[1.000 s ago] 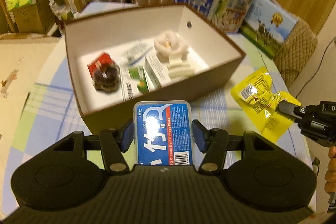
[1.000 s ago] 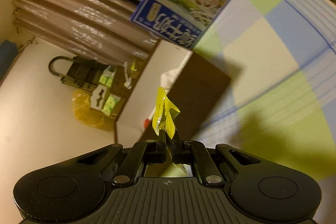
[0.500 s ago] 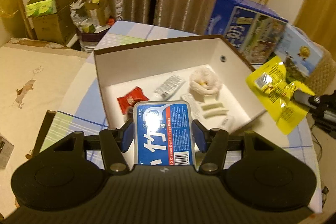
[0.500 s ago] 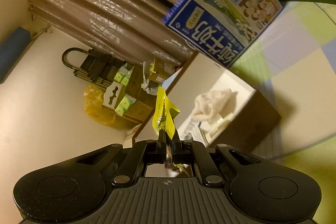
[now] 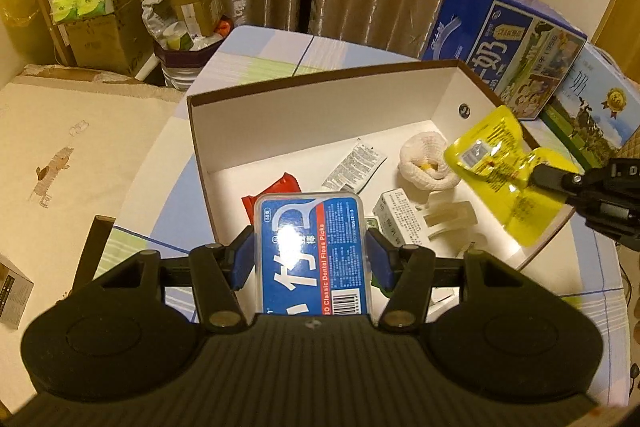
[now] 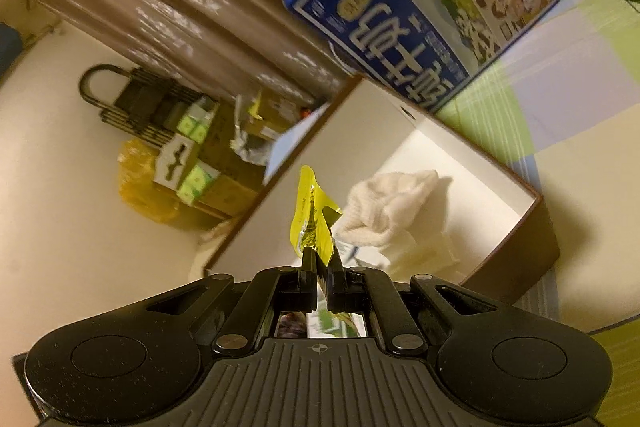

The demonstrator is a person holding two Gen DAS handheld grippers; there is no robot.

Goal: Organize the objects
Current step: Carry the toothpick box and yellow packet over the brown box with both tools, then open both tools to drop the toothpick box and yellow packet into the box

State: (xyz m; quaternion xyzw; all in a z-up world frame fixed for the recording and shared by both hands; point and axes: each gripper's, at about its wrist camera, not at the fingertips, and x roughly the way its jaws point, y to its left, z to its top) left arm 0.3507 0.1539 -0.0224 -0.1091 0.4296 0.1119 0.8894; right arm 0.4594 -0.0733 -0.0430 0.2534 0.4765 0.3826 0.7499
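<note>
My left tongs [image 5: 311,259] grip a blue floss pick case [image 5: 312,251], held above the near edge of an open cardboard box [image 5: 320,115] on the worktop [image 5: 256,51]. My right tongs [image 6: 320,259] pinch a yellow packet [image 5: 496,167] over the box's right side, just beside a white cloth bundle [image 5: 424,163].

One brown box [image 5: 400,71] stands open on the worktop [image 5: 256,51]. Inside lie one red packet [image 5: 288,183], one white sachet [image 5: 354,167], one white bundle [image 5: 424,163] and one small carton [image 5: 394,213]. Two milk cartons [image 5: 500,39] stand behind. Held aloft: one floss case [image 5: 312,251], one yellow pouch [image 5: 496,163].
</note>
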